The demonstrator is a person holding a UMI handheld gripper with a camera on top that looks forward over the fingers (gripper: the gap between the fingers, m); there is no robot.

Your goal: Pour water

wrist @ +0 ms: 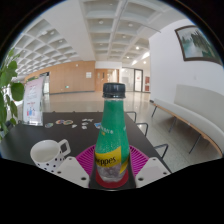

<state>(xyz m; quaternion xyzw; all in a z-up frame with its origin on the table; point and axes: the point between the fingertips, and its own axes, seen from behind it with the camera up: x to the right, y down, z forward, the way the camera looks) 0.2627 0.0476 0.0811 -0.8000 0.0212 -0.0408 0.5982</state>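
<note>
A green plastic bottle with a dark cap and a yellow label stands upright between my fingers. My gripper is shut on the bottle, with the magenta pads pressing on its lower body from both sides. The bottle's base is lifted above the dark table. A white cup stands on the table just left of my left finger.
A leafy green plant and a white sign board stand at the left. Small items lie on the table farther back. A chair is on the right, and a wide hall with a white couch lies beyond.
</note>
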